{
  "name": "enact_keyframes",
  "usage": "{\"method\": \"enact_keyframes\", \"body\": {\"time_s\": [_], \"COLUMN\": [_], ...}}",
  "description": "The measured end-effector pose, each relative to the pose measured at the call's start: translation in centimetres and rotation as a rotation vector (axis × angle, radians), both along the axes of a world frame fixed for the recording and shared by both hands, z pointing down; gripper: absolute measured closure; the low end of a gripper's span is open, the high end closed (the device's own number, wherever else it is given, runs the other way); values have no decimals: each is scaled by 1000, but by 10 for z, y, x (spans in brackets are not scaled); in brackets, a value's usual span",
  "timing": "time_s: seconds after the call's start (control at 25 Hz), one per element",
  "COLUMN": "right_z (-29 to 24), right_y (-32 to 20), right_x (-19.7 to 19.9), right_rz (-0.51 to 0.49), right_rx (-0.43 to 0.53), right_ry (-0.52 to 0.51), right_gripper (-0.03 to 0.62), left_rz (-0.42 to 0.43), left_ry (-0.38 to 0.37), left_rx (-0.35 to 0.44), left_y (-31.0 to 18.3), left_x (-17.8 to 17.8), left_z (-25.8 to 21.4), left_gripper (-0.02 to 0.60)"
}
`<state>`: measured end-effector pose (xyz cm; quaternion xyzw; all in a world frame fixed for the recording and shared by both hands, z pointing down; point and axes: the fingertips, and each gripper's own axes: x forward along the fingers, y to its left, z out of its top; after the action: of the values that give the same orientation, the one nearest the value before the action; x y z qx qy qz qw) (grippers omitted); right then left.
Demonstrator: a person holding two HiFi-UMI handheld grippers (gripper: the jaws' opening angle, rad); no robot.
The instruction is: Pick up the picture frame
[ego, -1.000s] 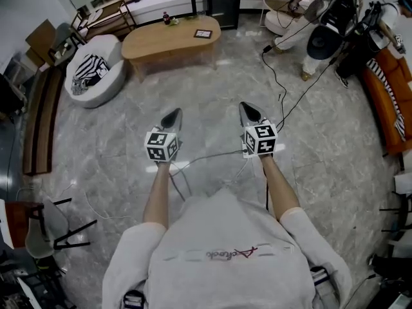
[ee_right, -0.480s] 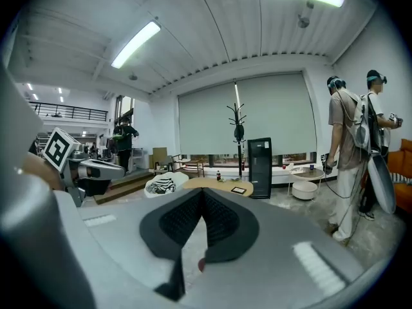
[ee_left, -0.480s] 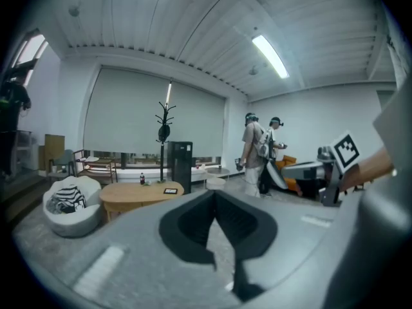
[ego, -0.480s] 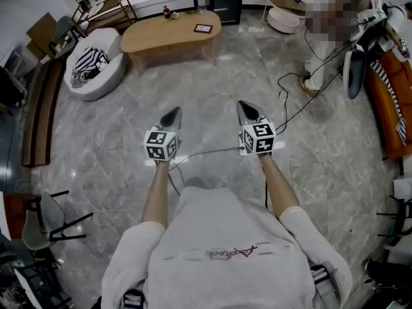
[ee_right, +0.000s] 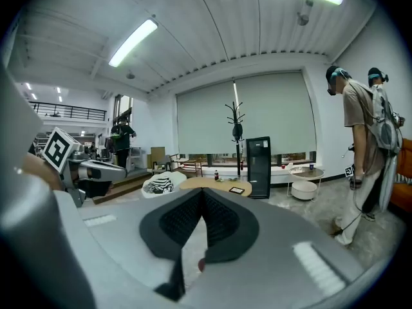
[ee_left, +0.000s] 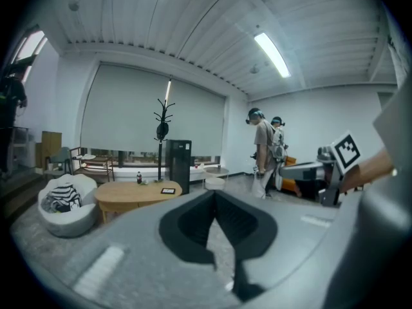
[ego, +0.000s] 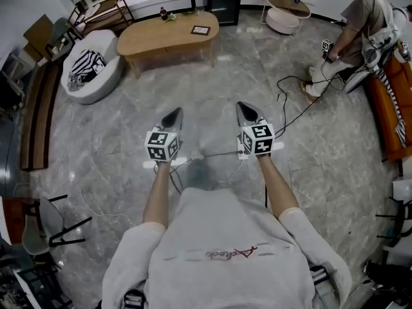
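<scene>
Near: left hand-held gripper (ego: 174,114) and right hand-held gripper (ego: 244,109), two in all, each with jaws pressed together and nothing between. Both held out side by side over floor (ego: 212,82), aimed at far tabletop (ego: 154,38); likely still in approach, with no reason yet to spread jaws. Cable (ego: 290,102) trails across floor at right.

Far: one frame (ego: 200,30) lies flat on tabletop's right part, well apart from both grippers. One bottle (ego: 163,13) at tabletop's far edge.

Small dark picture frame (ego: 200,30) flat on the oval wooden table (ego: 154,40), near its right end
</scene>
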<state>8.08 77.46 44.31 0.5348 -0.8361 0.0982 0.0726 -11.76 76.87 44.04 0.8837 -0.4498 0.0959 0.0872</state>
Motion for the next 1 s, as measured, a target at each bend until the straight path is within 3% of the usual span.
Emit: {"method": "enact_keyframes", "body": {"time_s": [0.68,1.0], "right_z": [11,5], "right_y": [-137,-214], "right_x": [-14,-44], "right_rz": [-7,-17], "right_rx": [-21,-26], "right_ry": [28,38], "right_gripper": [588,588], "left_rz": [11,2], "left_ry": [22,31], "left_rx": [-27,-31], "left_y": [-140,-216], "left_x": [-5,-34], "left_z": [15,9], "left_gripper": [580,580]}}
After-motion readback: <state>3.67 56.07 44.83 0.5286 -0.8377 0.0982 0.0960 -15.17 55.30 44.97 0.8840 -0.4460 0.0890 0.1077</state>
